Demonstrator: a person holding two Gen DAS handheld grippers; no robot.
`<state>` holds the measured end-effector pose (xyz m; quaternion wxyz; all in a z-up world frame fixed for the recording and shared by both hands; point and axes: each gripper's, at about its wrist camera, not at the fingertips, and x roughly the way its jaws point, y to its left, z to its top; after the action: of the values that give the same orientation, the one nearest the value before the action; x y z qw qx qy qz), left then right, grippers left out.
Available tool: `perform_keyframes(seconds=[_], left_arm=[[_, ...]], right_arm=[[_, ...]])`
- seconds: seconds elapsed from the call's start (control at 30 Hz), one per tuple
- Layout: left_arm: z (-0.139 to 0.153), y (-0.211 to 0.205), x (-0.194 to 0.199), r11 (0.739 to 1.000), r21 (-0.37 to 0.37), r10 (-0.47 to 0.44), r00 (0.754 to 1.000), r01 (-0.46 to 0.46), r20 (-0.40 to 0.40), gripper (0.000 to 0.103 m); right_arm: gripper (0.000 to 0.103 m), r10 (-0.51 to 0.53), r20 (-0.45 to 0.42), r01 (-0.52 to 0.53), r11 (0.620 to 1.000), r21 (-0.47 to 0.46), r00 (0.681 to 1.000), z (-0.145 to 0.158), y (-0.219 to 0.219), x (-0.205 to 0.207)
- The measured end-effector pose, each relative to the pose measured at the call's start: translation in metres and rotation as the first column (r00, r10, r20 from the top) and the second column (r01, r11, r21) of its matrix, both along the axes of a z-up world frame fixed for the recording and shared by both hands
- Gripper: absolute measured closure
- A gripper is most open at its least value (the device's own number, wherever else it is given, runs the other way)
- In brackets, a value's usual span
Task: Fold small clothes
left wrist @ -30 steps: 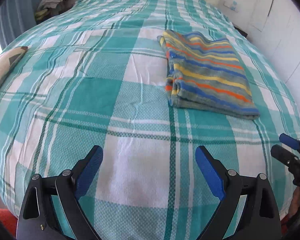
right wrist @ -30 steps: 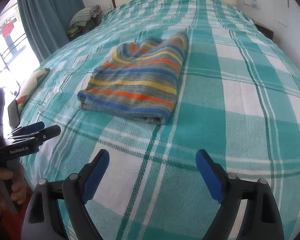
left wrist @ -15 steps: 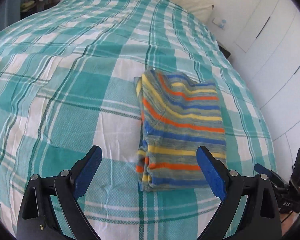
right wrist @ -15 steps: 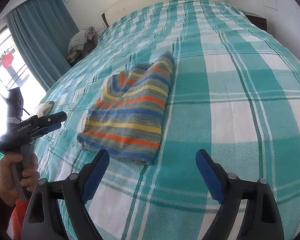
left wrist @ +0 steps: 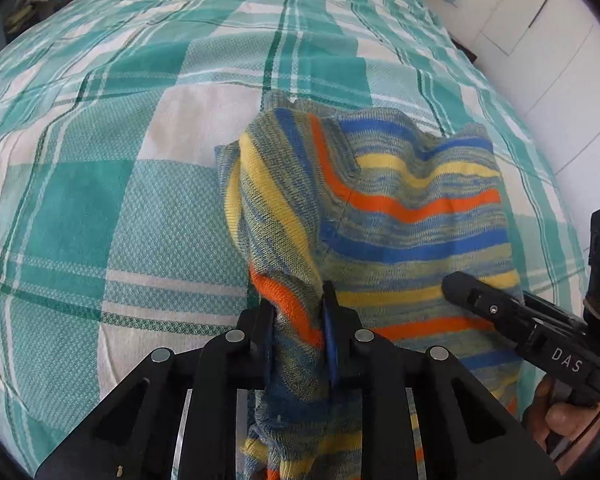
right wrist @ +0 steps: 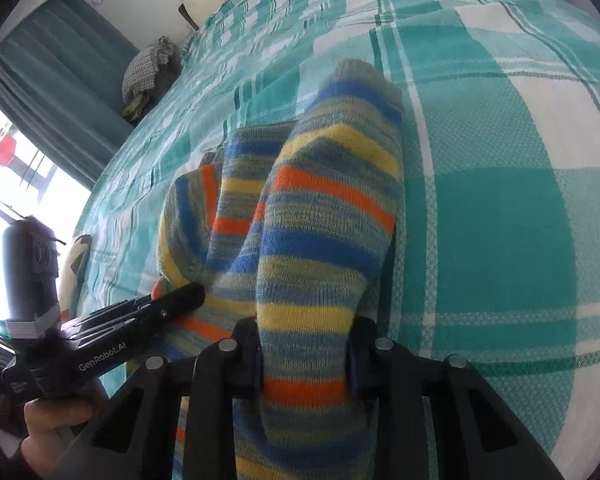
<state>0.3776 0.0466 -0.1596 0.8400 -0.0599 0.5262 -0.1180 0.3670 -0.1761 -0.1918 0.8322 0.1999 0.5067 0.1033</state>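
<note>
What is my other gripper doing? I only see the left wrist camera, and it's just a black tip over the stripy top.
Observer: The right gripper has its jaws closing, with the near edge of the striped garment bunched between them.
Operator: What's on that side of the bed?
Observer: A teal curtain hangs beside a bright window, which your view does not show.

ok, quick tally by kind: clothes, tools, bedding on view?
Striped knit garment: 1, bunched between the closing fingers of both tools
Tools: 2, left tool and right tool
Plaid bedspread: 1
Bundle of cloth by the curtain: 1
Total: 5
</note>
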Motion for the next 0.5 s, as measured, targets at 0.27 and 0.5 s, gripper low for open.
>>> perform_keyframes(seconds=[0.27, 0.5], left_arm=[[0.112, 0.001, -0.043, 0.996, -0.076, -0.026, 0.978, 0.042, 0.209, 0.088], [0.083, -0.020, -0.036, 0.998, 0.056, 0.007, 0.985, -0.017, 0.174, 0.028]], right_arm=[[0.080, 0.060, 0.241, -0.044, 0.997, -0.068, 0.969, 0.122, 0.012, -0.035], [0.019, -0.048, 0.156, 0.067, 0.990, -0.124, 0.987, 0.105, -0.033, -0.033]])
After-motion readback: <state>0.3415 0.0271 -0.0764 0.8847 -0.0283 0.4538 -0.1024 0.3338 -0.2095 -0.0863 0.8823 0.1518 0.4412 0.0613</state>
